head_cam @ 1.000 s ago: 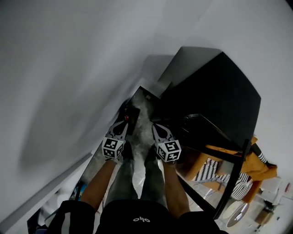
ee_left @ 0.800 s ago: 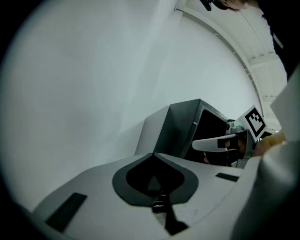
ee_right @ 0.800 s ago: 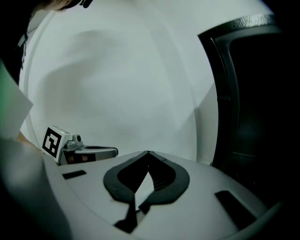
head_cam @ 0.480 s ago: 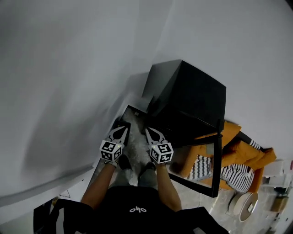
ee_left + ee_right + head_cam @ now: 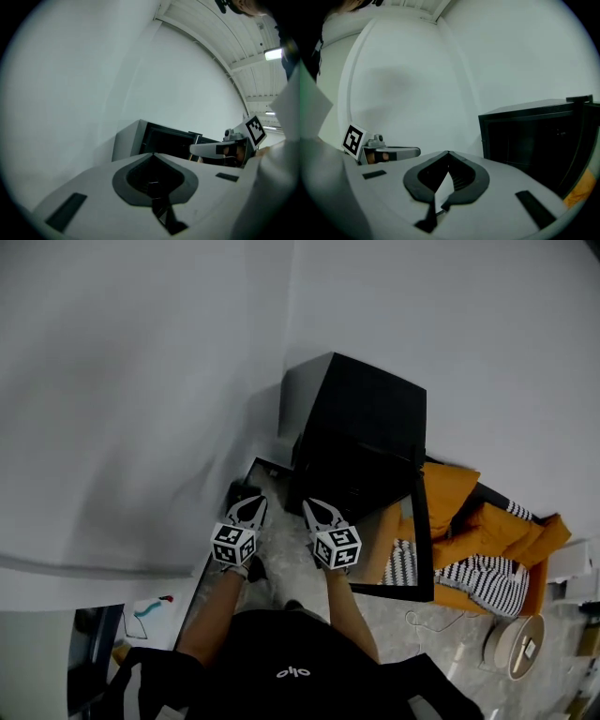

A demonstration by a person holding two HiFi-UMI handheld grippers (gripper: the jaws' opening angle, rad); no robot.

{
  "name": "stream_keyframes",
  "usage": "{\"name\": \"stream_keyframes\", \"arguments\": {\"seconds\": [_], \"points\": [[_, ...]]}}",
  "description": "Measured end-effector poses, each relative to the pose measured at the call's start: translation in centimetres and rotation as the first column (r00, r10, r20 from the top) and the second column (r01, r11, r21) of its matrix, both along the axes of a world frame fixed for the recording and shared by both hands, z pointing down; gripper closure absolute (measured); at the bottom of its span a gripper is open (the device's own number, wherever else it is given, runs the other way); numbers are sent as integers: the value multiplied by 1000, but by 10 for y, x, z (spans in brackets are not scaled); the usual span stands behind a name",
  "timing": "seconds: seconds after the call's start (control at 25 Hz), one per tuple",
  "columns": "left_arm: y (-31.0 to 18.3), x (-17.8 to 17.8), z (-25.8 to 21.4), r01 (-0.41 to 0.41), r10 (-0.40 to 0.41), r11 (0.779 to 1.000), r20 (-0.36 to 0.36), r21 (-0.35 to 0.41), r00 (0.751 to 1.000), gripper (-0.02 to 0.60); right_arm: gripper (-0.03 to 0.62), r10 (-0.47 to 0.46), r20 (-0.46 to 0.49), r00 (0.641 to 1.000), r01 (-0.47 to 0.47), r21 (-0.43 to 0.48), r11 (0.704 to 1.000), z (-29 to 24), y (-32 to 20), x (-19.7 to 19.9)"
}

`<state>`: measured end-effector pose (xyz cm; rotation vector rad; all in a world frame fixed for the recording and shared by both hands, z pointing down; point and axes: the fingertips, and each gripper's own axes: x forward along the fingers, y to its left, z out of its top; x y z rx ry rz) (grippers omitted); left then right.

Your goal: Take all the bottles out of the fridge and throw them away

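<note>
Both claws were clenched, tips meeting and nothing caught between them. The left gripper (image 5: 251, 506) and the right gripper (image 5: 314, 510) were held side by side, a little apart, both pointing toward the black fridge (image 5: 361, 423).

The fridge stood against the white wall (image 5: 141, 381), ahead of the claws and slightly to the right gripper's side. Its door (image 5: 419, 540) hung open out to the right of the right gripper. In the left gripper view the closed tips of the left gripper (image 5: 152, 155) lay below the fridge (image 5: 164, 142). The right gripper view had the fridge (image 5: 534, 136) to the right of the right gripper (image 5: 448, 153). The inside was too dark in every view to make out any bottles.

The only markings on the claws were the black-and-white square codes on each cube, with no words. A small white print (image 5: 289, 672) on the person's dark shirt, behind the claws, looked like "olio", though I could not read it with certainty.

Beyond the open door, well to the right of the right gripper, lay an orange cushion (image 5: 487, 526) with a black-and-white striped cloth (image 5: 483, 573) on it. A sheet with teal and red marks (image 5: 150, 606) lay behind the left gripper.
</note>
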<state>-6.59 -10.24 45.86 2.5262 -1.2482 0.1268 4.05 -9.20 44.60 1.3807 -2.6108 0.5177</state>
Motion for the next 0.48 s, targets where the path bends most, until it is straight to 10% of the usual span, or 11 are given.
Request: {"name": "stream_keyframes", "arguments": {"seconds": [0.48], "points": [[108, 83, -26, -61, 60, 997, 21, 39, 998, 575, 585, 86, 19, 996, -86, 17, 996, -12, 114, 88]]}}
